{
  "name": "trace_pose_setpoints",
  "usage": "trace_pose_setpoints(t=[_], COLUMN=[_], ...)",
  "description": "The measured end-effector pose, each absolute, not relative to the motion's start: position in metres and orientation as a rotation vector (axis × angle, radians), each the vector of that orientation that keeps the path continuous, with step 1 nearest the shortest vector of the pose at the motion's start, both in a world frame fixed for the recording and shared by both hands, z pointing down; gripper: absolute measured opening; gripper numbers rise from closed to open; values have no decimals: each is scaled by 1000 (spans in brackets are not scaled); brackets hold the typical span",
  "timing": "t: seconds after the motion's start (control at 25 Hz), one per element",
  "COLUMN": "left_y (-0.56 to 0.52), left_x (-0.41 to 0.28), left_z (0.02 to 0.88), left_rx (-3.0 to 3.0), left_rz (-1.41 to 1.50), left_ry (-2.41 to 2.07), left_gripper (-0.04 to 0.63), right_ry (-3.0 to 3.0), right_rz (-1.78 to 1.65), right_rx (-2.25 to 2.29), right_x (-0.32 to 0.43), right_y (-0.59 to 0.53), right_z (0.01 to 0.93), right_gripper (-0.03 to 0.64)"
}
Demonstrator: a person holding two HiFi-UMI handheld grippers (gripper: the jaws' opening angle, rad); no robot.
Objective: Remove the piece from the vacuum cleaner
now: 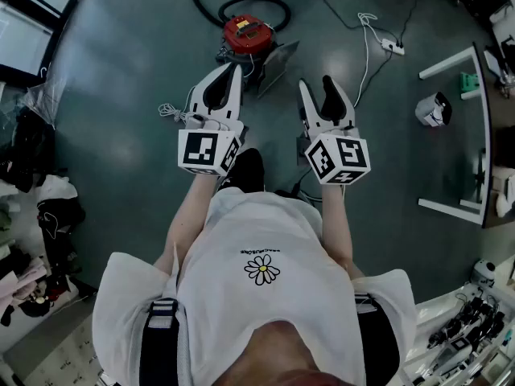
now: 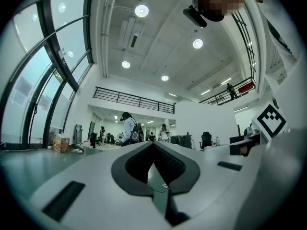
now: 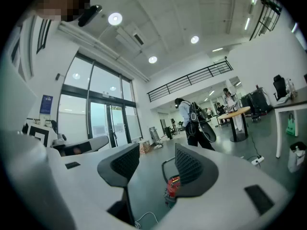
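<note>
Vacuum cleaner (image 1: 248,32), a small red canister, sits on the grey floor (image 1: 121,79) ahead of the person, well apart from the white table (image 1: 447,61) at the floor's right side. Its body looks roundish from above, so I cannot tell its long axis. Its black hose (image 1: 256,3) curls in a loop on the far side of it, and a grey wedge-shaped piece (image 1: 278,59) lies just beside it on the near right, its narrow end toward the person.

Left gripper (image 1: 236,69) is held out about level, pointing toward the vacuum cleaner but short of it. In the left gripper view its jaws meet at the tips with nothing between them (image 2: 153,143).

Right gripper (image 1: 319,84) is also held level beside the left one, touching nothing. Its jaws stand wide apart (image 3: 156,150), and through the gap the right gripper view shows the vacuum cleaner (image 3: 172,188) farther off on the floor, not between the pads.
</note>
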State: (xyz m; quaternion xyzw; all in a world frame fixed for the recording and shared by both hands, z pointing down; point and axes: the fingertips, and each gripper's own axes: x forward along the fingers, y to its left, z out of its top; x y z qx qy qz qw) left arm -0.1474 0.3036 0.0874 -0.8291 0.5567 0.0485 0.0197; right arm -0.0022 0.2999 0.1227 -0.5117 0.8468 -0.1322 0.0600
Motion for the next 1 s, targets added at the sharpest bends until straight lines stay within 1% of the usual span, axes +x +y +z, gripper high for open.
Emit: trace_pose_setpoints(t=[0.28, 0.6, 0.76, 1.0], left_y=[234, 90, 21, -40], left_x=[-141, -143, -151, -122], left_z=[108, 172, 168, 149], left_rx=[-2586, -2618, -2581, -2580], left_rz=[110, 21, 0, -23], left_ry=[1761, 1875, 1919, 1881], left_gripper=[5, 4, 5, 3], right_ry=[2525, 2515, 2519, 2518], right_rz=[-507, -677, -682, -708], right_rx=[-1572, -1631, -1631, -1635], right_x=[24, 45, 48, 71], right_y=[237, 99, 32, -27], right_z=[146, 195, 196, 191], right_gripper=[219, 219, 219, 219])
